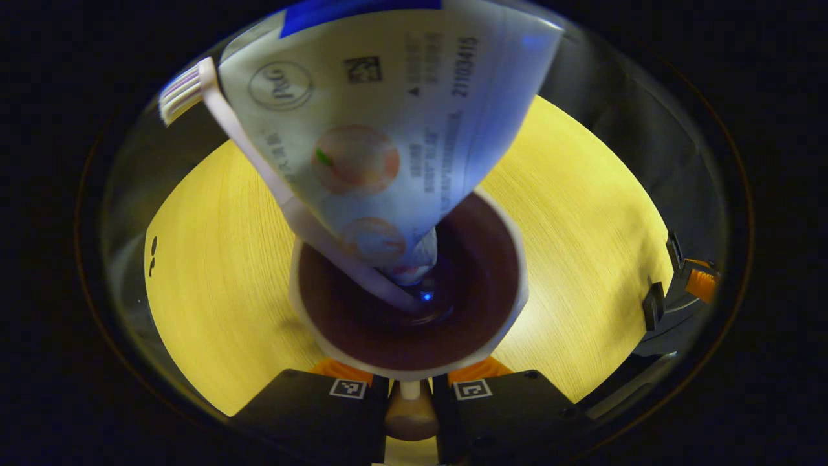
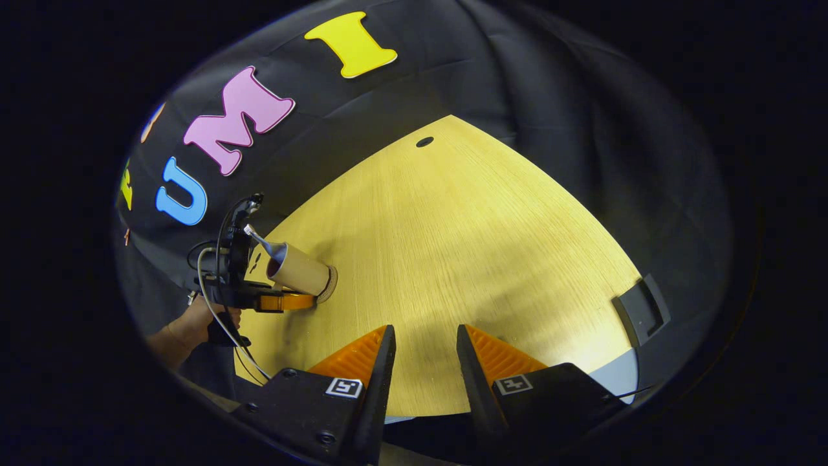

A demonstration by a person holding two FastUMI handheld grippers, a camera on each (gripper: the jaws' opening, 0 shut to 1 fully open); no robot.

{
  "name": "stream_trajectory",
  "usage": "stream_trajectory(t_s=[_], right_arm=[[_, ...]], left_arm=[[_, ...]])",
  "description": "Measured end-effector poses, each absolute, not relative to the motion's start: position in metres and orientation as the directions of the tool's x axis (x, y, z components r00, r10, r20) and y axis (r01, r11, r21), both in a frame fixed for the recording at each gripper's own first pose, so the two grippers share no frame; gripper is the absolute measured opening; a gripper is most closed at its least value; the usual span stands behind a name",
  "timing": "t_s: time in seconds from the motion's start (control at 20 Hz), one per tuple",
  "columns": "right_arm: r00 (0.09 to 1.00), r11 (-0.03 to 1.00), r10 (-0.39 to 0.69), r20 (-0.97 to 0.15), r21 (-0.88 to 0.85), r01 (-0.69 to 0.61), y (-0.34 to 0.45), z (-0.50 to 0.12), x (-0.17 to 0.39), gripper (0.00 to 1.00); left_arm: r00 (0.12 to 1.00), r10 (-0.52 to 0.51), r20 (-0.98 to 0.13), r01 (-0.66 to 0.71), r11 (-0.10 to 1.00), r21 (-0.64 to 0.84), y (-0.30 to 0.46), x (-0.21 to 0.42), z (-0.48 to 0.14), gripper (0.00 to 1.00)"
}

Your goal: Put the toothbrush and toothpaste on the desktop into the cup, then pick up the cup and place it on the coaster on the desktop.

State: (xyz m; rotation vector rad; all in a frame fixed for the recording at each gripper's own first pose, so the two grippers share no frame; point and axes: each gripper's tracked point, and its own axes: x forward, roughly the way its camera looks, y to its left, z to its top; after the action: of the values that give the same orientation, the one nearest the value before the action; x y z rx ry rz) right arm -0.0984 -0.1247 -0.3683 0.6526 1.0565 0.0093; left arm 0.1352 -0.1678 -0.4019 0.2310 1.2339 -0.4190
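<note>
I look down into the cup (image 1: 453, 349) in the left gripper view. The toothpaste tube (image 1: 388, 129) and the white toothbrush (image 1: 259, 155) stand inside it, leaning out over the rim. My left gripper (image 1: 411, 378) is shut on the cup at its near side, where a tan handle (image 1: 411, 417) sits between the fingers. In the right gripper view the cup (image 2: 299, 268) rests with its base on a round coaster (image 2: 332, 285), with the left gripper (image 2: 284, 301) beside it. My right gripper (image 2: 424, 340) hangs open over bare wooden desktop (image 2: 466, 246), holding nothing.
A hand (image 2: 194, 323) holds the left gripper at the desk's left edge, with cables trailing down. A dark flat block (image 2: 640, 310) lies at the desk's right edge and a small round hole (image 2: 424, 141) marks the far corner. The right gripper (image 1: 686, 285) shows far right.
</note>
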Motion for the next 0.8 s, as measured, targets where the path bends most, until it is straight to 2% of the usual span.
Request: stream_trajectory(t_s=[0.2,0.25,0.35,0.4,0.45,0.5,0.55,0.6,0.65,0.8], right_arm=[[0.508,0.810,0.315,-0.802,0.506,0.297,-0.129,-0.371,-0.099,0.59],[0.508,0.809,0.315,-0.801,0.507,0.297,-0.129,-0.371,-0.099,0.59],[0.508,0.808,0.319,-0.800,0.510,0.296,-0.130,-0.372,-0.097,0.59],[0.509,0.807,0.321,-0.799,0.512,0.294,-0.129,-0.372,-0.095,0.59],[0.509,0.807,0.324,-0.797,0.514,0.292,-0.128,-0.371,-0.094,0.59],[0.510,0.807,0.326,-0.796,0.515,0.288,-0.127,-0.371,-0.093,0.59],[0.509,0.808,0.329,-0.796,0.516,0.284,-0.125,-0.371,-0.092,0.59],[0.507,0.809,0.333,-0.795,0.517,0.281,-0.124,-0.371,-0.092,0.59],[0.506,0.810,0.334,-0.795,0.517,0.278,-0.122,-0.372,-0.091,0.59],[0.502,0.812,0.343,-0.794,0.519,0.267,-0.115,-0.371,-0.090,0.59]], left_arm=[[0.268,-0.183,-0.946,0.419,0.906,-0.057,-0.169,0.137,-0.408,0.39],[0.258,-0.180,-0.949,0.418,0.907,-0.058,-0.168,0.136,-0.408,0.34],[0.256,-0.173,-0.951,0.414,0.909,-0.053,-0.165,0.134,-0.408,0.35],[0.257,-0.162,-0.953,0.407,0.912,-0.046,-0.162,0.135,-0.409,0.43],[0.264,-0.152,-0.952,0.397,0.917,-0.036,-0.160,0.137,-0.408,0.45],[0.270,-0.148,-0.951,0.387,0.921,-0.033,-0.158,0.136,-0.407,0.53],[0.272,-0.146,-0.951,0.377,0.926,-0.034,-0.158,0.135,-0.406,0.69],[0.274,-0.142,-0.951,0.369,0.929,-0.032,-0.156,0.134,-0.406,0.72],[0.271,-0.139,-0.952,0.364,0.931,-0.032,-0.153,0.133,-0.404,0.96],[0.289,-0.135,-0.948,0.343,0.939,-0.030,-0.149,0.130,-0.397,1.00]])
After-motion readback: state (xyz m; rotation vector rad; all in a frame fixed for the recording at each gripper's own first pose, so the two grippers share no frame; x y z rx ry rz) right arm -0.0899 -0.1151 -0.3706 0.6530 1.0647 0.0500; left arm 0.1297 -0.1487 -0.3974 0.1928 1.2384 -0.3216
